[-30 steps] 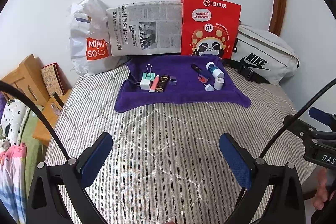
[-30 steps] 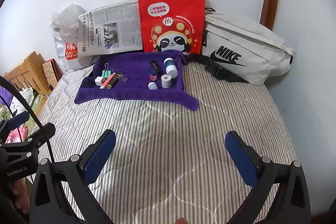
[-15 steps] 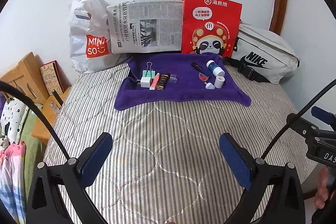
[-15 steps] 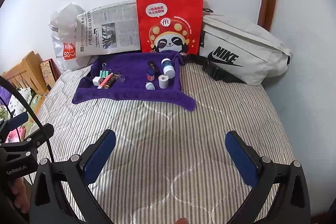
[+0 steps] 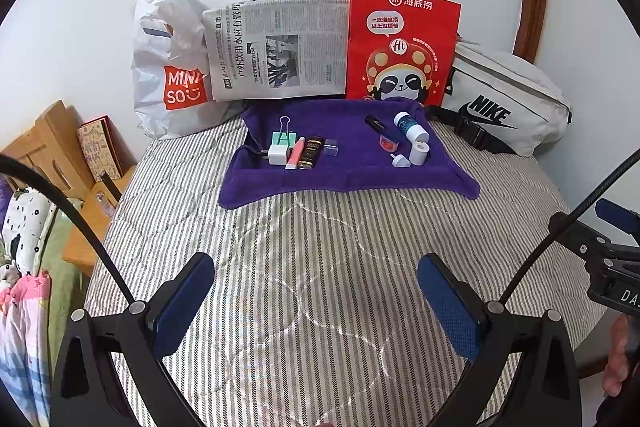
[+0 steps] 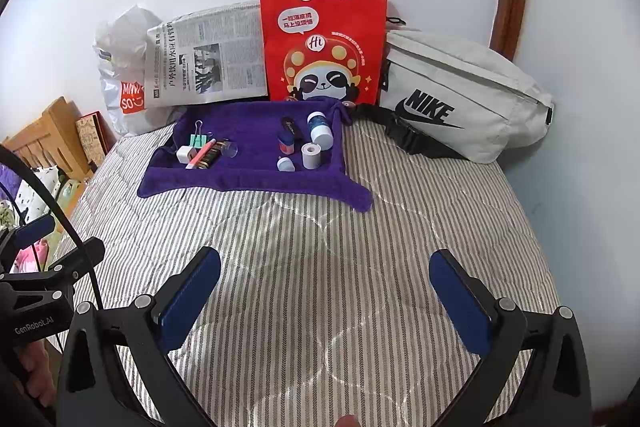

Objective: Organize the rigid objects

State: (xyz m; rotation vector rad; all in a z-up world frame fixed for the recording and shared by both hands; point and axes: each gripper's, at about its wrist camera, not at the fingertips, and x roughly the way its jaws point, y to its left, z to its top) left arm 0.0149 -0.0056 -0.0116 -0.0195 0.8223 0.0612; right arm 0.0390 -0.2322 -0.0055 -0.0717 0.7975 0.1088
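Note:
A purple cloth [image 5: 352, 175] [image 6: 248, 179] lies at the far end of a striped bed. On its left lie a green binder clip [image 5: 284, 135], a white charger plug [image 5: 277, 155], a pink tube [image 5: 295, 153], a dark brown bar [image 5: 311, 153] and a small cube [image 5: 331, 147]. On its right lie a black stick [image 5: 376, 123], a red-blue item [image 5: 387, 142], a blue-and-white bottle [image 5: 410, 126], a white roll [image 5: 418, 151] and a small cap [image 5: 400, 160]. My left gripper [image 5: 316, 301] and right gripper [image 6: 326, 301] are open and empty, well short of the cloth.
Against the wall stand a white Miniso bag [image 5: 172, 75], a newspaper [image 5: 280, 47], a red paper bag [image 5: 400, 47] and a white Nike pouch [image 5: 504, 95]. A wooden headboard [image 5: 44, 143] and bedding are at the left. The striped quilt [image 5: 312, 247] spans the foreground.
Both views have drawn back and tilted slightly, so the cloth and its objects sit a little farther away. Nothing on the cloth has moved. Both grippers stay open.

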